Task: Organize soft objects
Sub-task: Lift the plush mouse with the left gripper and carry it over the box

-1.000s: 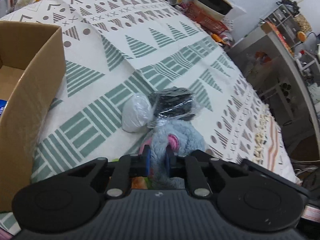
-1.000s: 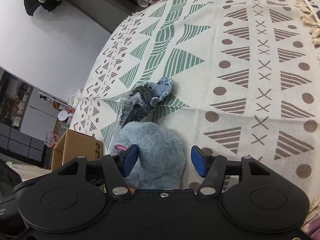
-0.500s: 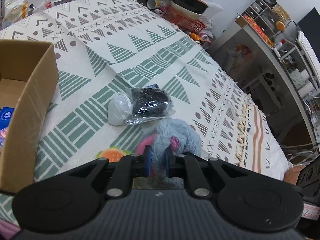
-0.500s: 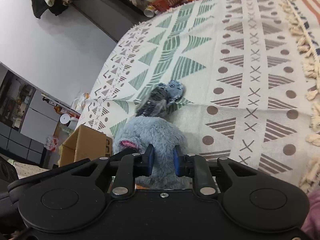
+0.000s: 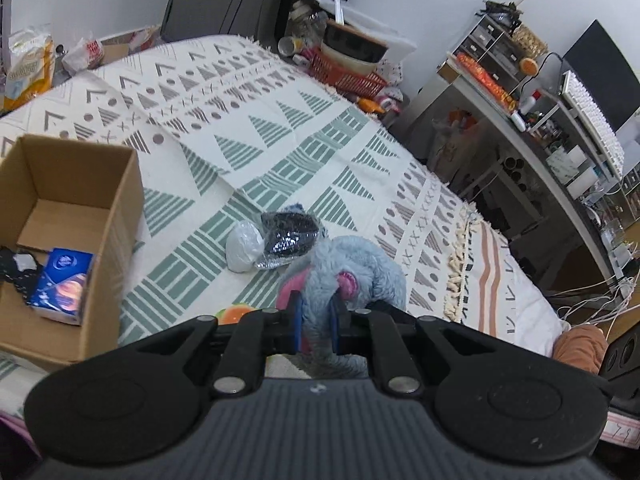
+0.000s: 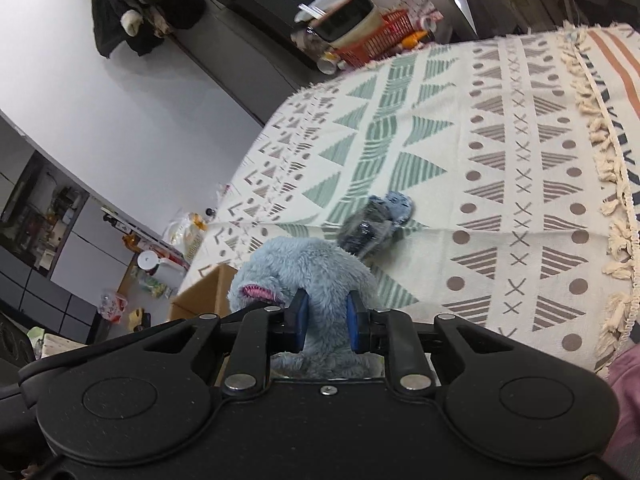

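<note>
Both grippers are pinching the grey-blue plush toy above the patterned blanket: the left gripper and the right gripper are each clamping its fur; a cardboard box is sitting open nearby

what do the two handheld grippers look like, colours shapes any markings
Both look alike. The left gripper and right gripper each have a black body with two round discs at the sides, angular black linkage arms with silver pivot bolts, and two short fingers faced with blue pads. The left body is ribbed dark grey, the right smooth black with a centre screw. No cables or sleeves show.
</note>
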{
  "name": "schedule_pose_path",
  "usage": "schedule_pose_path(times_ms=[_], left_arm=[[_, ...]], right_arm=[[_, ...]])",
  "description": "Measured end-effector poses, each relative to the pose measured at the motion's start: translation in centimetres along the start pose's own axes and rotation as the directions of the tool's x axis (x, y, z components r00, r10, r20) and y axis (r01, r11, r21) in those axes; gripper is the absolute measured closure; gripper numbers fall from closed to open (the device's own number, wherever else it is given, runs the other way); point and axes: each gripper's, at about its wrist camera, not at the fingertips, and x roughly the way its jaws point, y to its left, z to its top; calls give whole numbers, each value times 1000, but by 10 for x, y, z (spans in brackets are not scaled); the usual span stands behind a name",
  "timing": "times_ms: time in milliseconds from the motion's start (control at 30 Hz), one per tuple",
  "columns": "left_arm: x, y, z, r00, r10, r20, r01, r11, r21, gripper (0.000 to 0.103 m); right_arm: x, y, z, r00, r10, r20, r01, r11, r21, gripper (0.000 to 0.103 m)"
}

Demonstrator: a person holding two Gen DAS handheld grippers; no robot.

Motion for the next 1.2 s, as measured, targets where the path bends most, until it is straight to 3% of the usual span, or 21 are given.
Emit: schedule_pose_path(times_ms=[600, 1200], left_arm=[[-69, 25, 14, 995, -28, 98, 30, 999, -16, 91], [-101, 87, 38, 988, 6, 151, 7, 996, -86, 91]], right_arm=[[-26, 69, -14, 996, 33, 84, -28, 998, -51, 83], [9, 125, -28, 993, 109, 46, -103, 988, -115, 83]])
